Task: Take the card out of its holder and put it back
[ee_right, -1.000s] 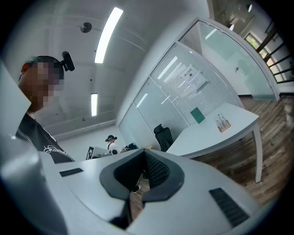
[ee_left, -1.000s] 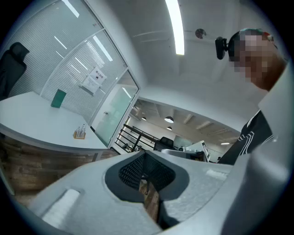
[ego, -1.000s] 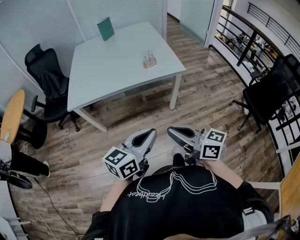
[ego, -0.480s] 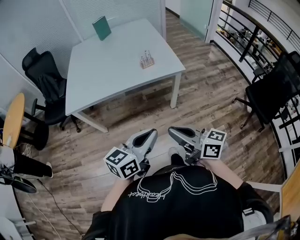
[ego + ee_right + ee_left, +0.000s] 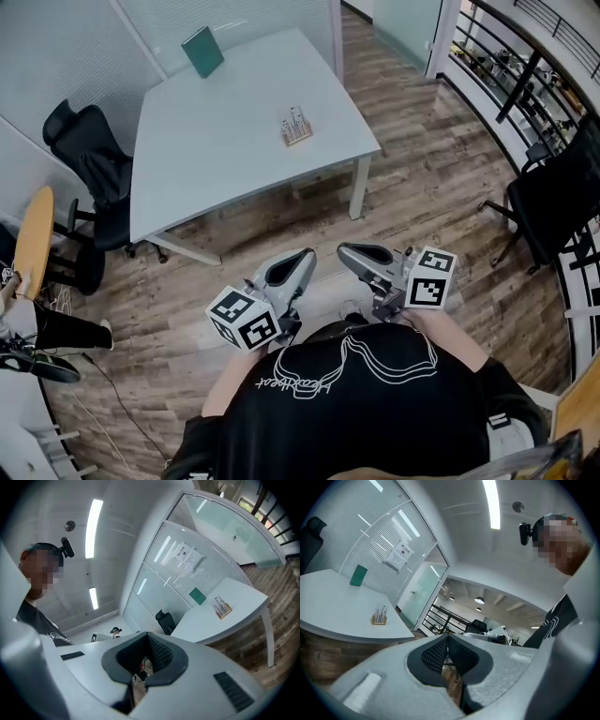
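Observation:
A small wooden card holder with upright cards stands near the right side of the white table. It also shows far off as the card holder and the card holder in the two gripper views. Both grippers hang close in front of my chest, over the wooden floor and well short of the table. My left gripper is shut with nothing between its jaws, as the left gripper shows in its own view. My right gripper is also shut and empty, seen as the right gripper.
A green book stands at the table's far edge. A black office chair sits left of the table, another black chair at the right. A round wooden tabletop and someone's legs are at far left. A railing runs top right.
The table and floor have shifted slightly in the head view as my head moved. Both grippers stay shut in the same spot before my chest.

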A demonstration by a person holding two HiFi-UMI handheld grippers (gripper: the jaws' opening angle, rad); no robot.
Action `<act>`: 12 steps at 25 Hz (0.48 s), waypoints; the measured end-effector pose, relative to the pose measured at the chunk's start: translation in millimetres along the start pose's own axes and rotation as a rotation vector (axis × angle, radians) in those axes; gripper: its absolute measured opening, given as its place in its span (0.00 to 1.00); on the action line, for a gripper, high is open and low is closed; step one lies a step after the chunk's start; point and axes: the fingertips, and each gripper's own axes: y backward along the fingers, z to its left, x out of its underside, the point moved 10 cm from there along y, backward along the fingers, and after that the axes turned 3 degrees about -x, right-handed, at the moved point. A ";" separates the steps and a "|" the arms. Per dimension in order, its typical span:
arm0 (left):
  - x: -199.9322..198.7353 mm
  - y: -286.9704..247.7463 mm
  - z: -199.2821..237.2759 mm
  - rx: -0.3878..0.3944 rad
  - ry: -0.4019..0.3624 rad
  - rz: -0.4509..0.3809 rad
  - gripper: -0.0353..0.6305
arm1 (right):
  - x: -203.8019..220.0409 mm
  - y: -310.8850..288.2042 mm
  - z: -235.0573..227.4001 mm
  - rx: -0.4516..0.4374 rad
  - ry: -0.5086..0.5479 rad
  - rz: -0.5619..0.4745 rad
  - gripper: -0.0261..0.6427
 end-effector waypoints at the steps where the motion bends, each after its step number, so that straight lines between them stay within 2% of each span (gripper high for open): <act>1: -4.2 -9.6 4.5 -0.006 0.000 -0.004 0.07 | -8.0 -1.2 -9.1 -0.005 0.001 0.004 0.05; 12: -47.2 -96.2 37.5 -0.074 -0.031 -0.031 0.07 | -82.0 -15.8 -83.7 -0.064 0.044 0.058 0.05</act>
